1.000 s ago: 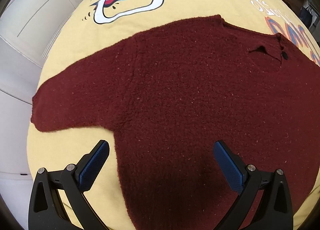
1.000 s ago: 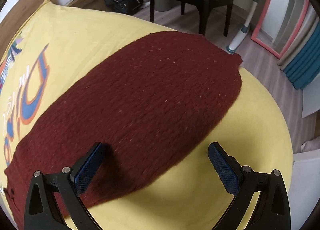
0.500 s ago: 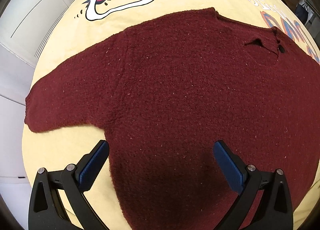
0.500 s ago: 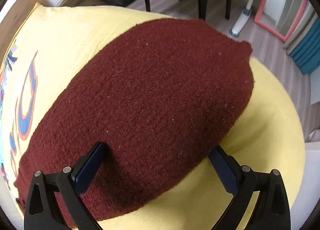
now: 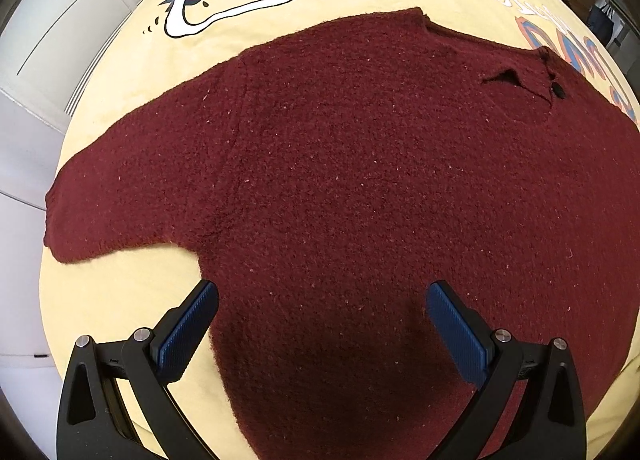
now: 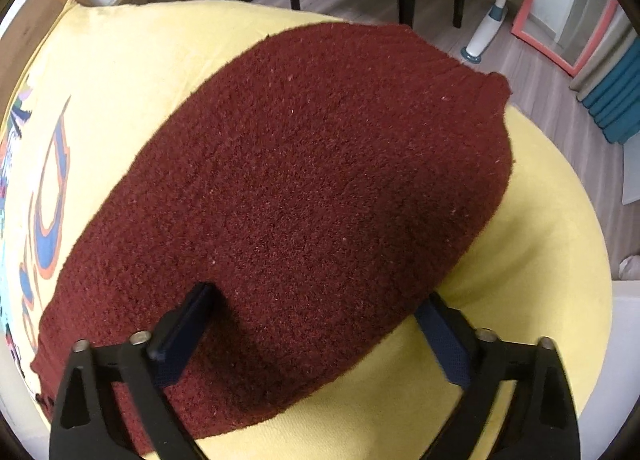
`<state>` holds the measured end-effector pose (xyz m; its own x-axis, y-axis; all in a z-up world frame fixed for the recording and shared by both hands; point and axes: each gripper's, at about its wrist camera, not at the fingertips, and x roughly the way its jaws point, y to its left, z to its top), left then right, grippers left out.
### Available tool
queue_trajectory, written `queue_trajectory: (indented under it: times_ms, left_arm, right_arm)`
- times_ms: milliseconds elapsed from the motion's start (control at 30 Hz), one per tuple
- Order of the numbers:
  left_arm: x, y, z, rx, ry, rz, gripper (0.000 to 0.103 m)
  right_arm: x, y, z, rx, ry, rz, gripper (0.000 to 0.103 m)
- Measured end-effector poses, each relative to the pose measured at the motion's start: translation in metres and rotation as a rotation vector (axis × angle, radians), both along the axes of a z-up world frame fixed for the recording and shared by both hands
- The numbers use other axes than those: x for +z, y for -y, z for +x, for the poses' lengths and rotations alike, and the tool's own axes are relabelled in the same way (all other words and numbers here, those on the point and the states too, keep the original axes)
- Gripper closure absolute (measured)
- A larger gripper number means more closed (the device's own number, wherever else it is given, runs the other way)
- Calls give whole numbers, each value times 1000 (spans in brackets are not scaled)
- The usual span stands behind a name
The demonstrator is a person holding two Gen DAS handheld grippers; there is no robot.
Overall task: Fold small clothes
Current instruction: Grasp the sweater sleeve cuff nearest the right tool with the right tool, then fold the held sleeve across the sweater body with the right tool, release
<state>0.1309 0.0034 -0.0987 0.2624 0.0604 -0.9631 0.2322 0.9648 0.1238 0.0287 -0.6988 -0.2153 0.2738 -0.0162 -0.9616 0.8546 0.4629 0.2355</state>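
Left wrist view: my left gripper (image 5: 320,324) hangs wide open over the dark red sweater (image 5: 360,180), holding nothing. The sweater lies flat on a yellow printed bedspread (image 5: 120,300), one sleeve (image 5: 120,200) stretched out to the left, the collar (image 5: 520,76) far right. My left finger is over bare bedspread beside the hem, my right finger over the knit. In the right wrist view, my right gripper (image 6: 312,316) is also spread wide, straddling the other sleeve (image 6: 320,180), gripping nothing.
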Motion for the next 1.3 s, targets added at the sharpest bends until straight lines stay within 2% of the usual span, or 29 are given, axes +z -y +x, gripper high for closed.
queue_trajectory:
  times_ms: [33, 67, 100, 167, 300, 467, 633, 867, 1067, 1300]
  left_arm:
    - [1, 0, -1, 0, -1, -2, 1]
    - [1, -1, 0, 1, -1, -7, 1]
    - [2, -1, 0, 3, 0, -13, 1]
    - [5, -3, 0, 7, 2, -22, 1]
    - [8, -8, 2, 17, 2, -40, 2]
    - [18, -15, 3, 28, 35, -45, 2]
    - [27, -24, 6, 36, 61, -73, 2]
    - [34, -36, 9, 40, 75, -122, 2]
    - [41, -50, 15, 53, 74, -154, 2]
    - [43, -62, 22, 59, 69, -173, 2]
  right_arm:
    - [5, 2, -3, -7, 13, -2, 41]
    - [9, 4, -6, -15, 39, 4, 68]
    - [13, 6, -9, -24, 72, 19, 88]
    - [21, 9, -15, -33, 121, 39, 89]
    - [44, -3, -12, 48, 126, -47, 90]
    - [88, -30, -3, 149, 206, -140, 91]
    - [144, -76, 19, 267, 297, -212, 91]
    - [196, -162, 52, 423, 411, -262, 91]
    - [220, -241, 93, 563, 462, -261, 91]
    - [223, -328, 134, 700, 499, -192, 91]
